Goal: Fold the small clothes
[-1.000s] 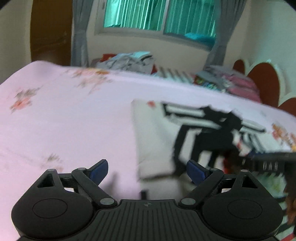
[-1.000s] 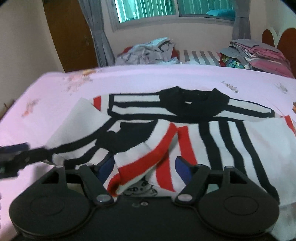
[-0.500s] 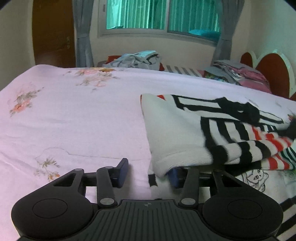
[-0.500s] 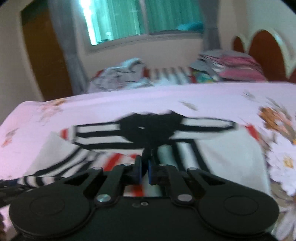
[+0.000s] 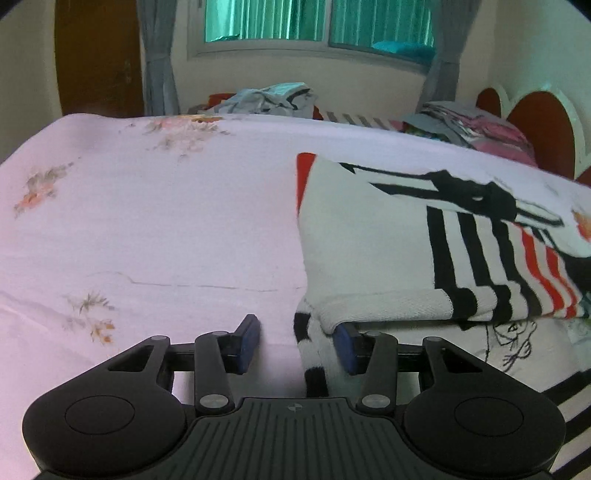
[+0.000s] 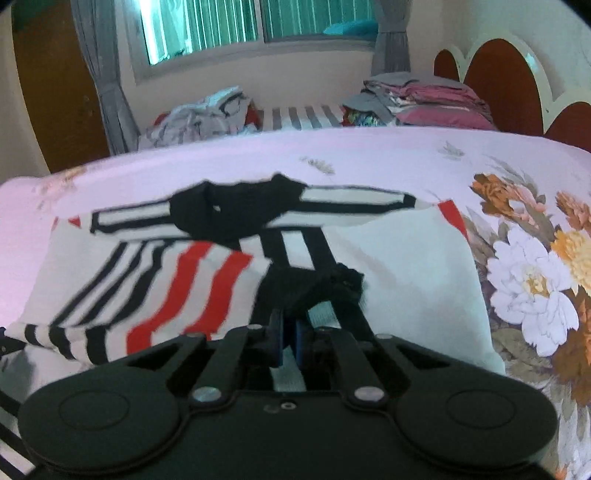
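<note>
Right wrist view: right gripper (image 6: 289, 341) pinched tight on sweater (image 6: 399, 280) cuff. Left gripper (image 5: 295, 341) jaws apart, sweater's (image 5: 369, 251) folded edge between them, unpressed. Sweater lies on pink bed (image 5: 166, 229); clothes pile (image 5: 269, 98) beyond.

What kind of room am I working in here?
Most likely a bedroom: the sweater lies on a floral bedsheet, with a scalloped headboard and a curtained window behind it.

A bed (image 5: 155, 229) with a pink flowered sheet carries a striped sweater (image 5: 373, 251) lying near its front edge. Along the far edge sit a crumpled heap of clothes (image 5: 273, 98) and a folded stack (image 6: 424, 99).
</note>
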Demonstrator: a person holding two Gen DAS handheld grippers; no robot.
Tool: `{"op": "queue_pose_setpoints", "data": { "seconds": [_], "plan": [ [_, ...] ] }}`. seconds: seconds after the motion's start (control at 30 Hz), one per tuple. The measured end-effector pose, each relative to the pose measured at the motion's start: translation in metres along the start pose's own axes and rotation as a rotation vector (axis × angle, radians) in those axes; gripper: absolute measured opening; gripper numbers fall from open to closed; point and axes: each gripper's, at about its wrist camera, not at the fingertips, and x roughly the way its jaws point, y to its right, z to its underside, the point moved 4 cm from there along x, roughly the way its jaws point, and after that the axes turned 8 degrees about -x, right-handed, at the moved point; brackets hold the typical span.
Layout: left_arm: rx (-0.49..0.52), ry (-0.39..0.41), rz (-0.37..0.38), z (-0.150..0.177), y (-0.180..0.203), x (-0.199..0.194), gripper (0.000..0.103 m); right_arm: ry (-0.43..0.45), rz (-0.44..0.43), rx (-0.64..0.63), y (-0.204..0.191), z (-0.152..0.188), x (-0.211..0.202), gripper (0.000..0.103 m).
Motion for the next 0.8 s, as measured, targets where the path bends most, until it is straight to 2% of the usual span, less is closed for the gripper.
{"op": "queue_pose_setpoints", "data": {
  "seconds": [0.07, 0.13, 0.17, 0.23, 0.3, 0.4, 0.5, 0.57, 0.63, 0.7, 0.8],
  "plan": [
    [0.036, -0.008, -0.007, 0.002, 0.0, -0.005, 0.046, -0.024, 0.007, 0.009, 0.005, 0.004, 0.001, 0.009],
    [0.017, -0.022, 0.011, 0.001, -0.004, -0.013, 0.046, -0.029, -0.015, 0.031, 0.01, 0.005, -0.002, 0.011],
    [-0.005, -0.025, 0.016, -0.001, -0.009, -0.019, 0.046, -0.02, -0.017, 0.04, 0.013, 0.004, -0.007, 0.018],
    [-0.05, -0.023, 0.032, -0.007, -0.016, -0.03, 0.046, 0.003, -0.017, 0.06, 0.019, 0.002, -0.015, 0.023],
    [-0.096, -0.017, 0.043, -0.014, -0.021, -0.037, 0.046, 0.021, -0.029, 0.088, 0.027, -0.001, -0.02, 0.034],
    [-0.144, -0.027, 0.066, -0.028, -0.019, -0.029, 0.046, 0.033, -0.03, 0.123, 0.037, -0.006, -0.019, 0.049],
    [-0.132, -0.031, 0.087, -0.042, -0.005, -0.01, 0.049, 0.009, -0.058, 0.174, 0.044, -0.01, -0.008, 0.058],
    [-0.114, -0.036, 0.092, -0.049, 0.005, 0.004, 0.059, -0.02, -0.077, 0.198, 0.044, -0.01, 0.004, 0.058],
    [-0.125, -0.051, 0.105, -0.058, 0.011, 0.021, 0.059, -0.044, -0.096, 0.218, 0.043, -0.01, 0.014, 0.055],
    [-0.146, -0.069, 0.114, -0.067, 0.016, 0.042, 0.059, -0.053, -0.103, 0.221, 0.04, -0.01, 0.021, 0.035],
    [-0.159, -0.081, 0.116, -0.075, 0.021, 0.066, 0.059, -0.033, -0.114, 0.195, 0.033, -0.013, 0.02, 0.02]
  ]
}}
